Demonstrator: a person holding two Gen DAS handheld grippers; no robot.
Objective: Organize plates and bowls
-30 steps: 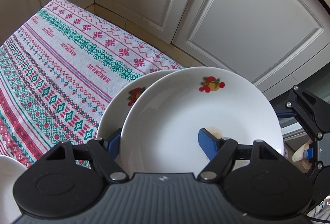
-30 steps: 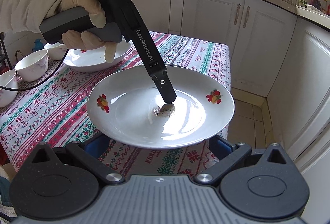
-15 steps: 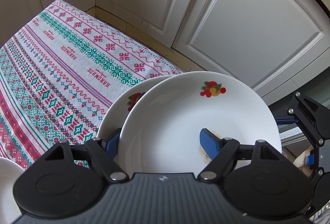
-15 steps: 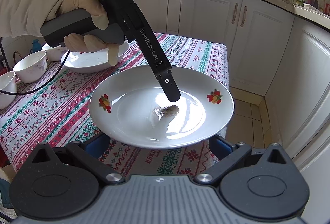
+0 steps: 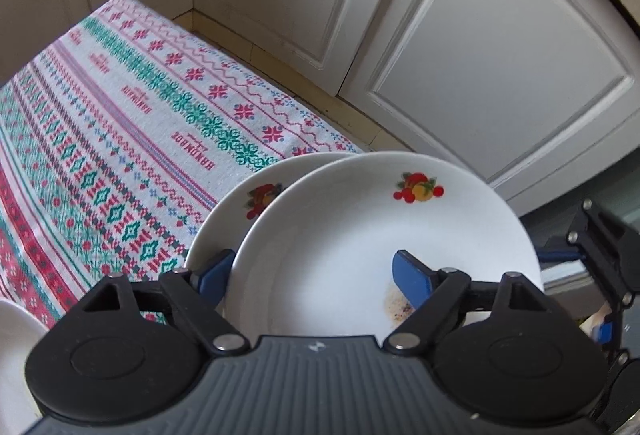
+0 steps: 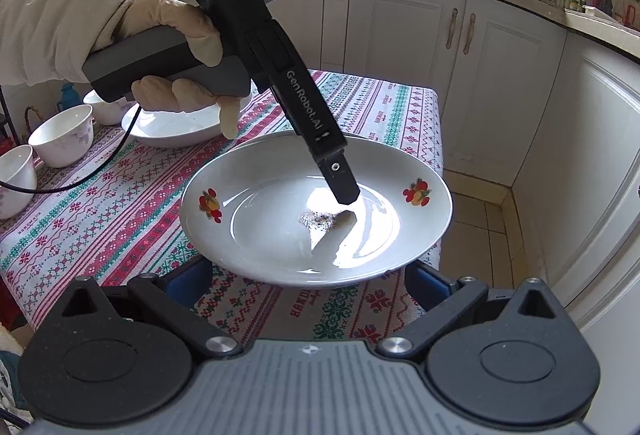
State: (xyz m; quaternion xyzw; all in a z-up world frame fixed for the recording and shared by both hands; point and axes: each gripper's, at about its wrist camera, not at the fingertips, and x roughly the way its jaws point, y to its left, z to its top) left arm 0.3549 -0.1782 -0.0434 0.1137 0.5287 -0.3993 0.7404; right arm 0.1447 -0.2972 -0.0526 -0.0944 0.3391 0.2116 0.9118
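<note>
The right gripper [image 6: 308, 279] waits nearest, fingers wide and holding nothing. The left gripper [image 5: 312, 271] pinches the plate [image 6: 316, 211] by its rim, above the table's [image 6: 120, 203] corner. Better keep it level: a smear of scraps [image 6: 324, 219] sits inside. Beyond stand another plate [image 6: 176, 127] and bowls [image 6: 62, 139].
</note>
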